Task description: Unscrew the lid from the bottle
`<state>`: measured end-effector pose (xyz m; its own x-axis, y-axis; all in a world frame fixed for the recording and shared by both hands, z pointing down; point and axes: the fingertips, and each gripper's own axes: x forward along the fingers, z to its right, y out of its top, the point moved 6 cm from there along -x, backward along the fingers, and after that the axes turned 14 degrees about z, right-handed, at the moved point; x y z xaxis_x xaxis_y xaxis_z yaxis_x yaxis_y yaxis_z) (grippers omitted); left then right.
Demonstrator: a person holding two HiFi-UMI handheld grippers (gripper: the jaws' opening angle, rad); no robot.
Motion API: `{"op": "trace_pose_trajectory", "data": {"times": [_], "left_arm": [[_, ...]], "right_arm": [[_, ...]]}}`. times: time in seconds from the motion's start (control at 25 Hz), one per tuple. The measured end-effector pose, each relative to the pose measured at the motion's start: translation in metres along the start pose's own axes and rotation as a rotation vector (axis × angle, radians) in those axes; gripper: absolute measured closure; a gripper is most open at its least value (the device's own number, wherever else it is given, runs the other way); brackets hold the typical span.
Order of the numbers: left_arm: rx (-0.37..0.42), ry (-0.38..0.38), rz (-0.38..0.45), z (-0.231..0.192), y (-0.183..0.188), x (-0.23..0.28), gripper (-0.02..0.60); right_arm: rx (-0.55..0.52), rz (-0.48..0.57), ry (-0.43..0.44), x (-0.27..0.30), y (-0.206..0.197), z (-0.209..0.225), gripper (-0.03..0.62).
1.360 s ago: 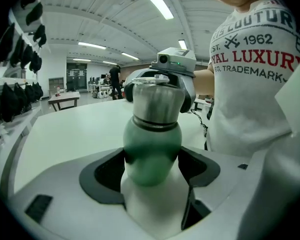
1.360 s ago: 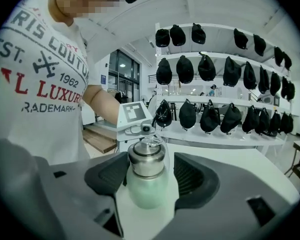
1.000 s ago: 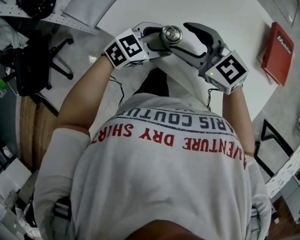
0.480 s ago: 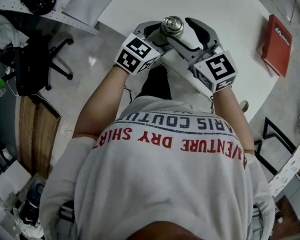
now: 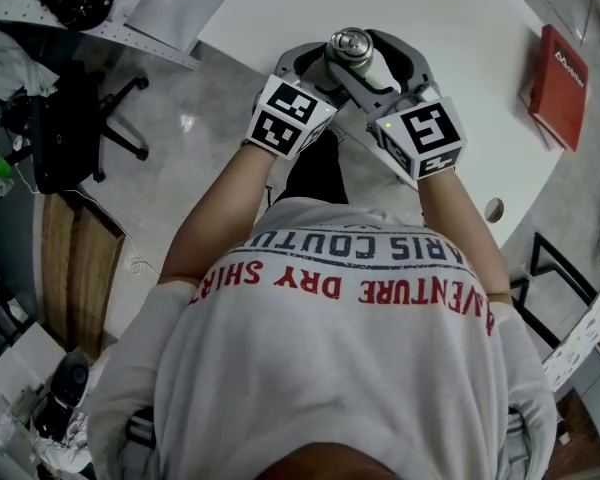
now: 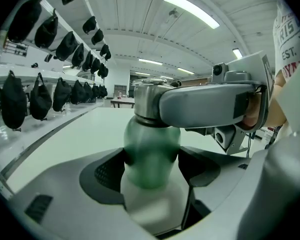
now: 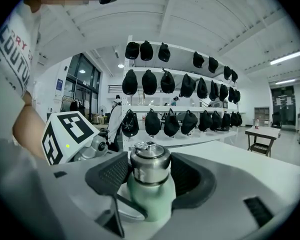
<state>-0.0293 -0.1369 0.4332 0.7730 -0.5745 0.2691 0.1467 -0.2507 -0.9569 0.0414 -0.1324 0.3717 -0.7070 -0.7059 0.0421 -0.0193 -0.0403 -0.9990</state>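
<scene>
Gripping stage only, nothing looks unscrewed yet; left gripper [image 6: 151,171] clamped on the body of the pale green round-shouldered bottle [image 6: 151,144], upright at the near edge of the white table [image 5: 460,28]; right gripper [image 7: 150,176] jaws have just been closing, pads against both sides of the shiny steel screw lid [image 7: 150,159]; lid sits fully on the neck, so all the turning is left; bottle opaque and capped, contents can't be told.

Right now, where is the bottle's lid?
Top centre of the head view, at the white table edge: the lid caps the bottle, between the jaws of the right gripper, which have just been closing on it; the left gripper grips the bottle.
</scene>
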Motion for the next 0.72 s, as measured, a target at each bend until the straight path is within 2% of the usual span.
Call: {"op": "trace_pose_trajectory", "data": {"times": [0.4, 0.72], "left_arm": [[0.004, 0.004, 0.007, 0.0049, 0.0007, -0.0003, 0.23], [0.033, -0.079, -0.022, -0.004, -0.0003, -0.0021, 0.232]], "right_arm": [[-0.013, 0.004, 0.018, -0.0019, 0.0027, 0.0016, 0.341], [-0.019, -0.016, 0.109, 0.0034, 0.0019, 0.0041, 0.341]]}}
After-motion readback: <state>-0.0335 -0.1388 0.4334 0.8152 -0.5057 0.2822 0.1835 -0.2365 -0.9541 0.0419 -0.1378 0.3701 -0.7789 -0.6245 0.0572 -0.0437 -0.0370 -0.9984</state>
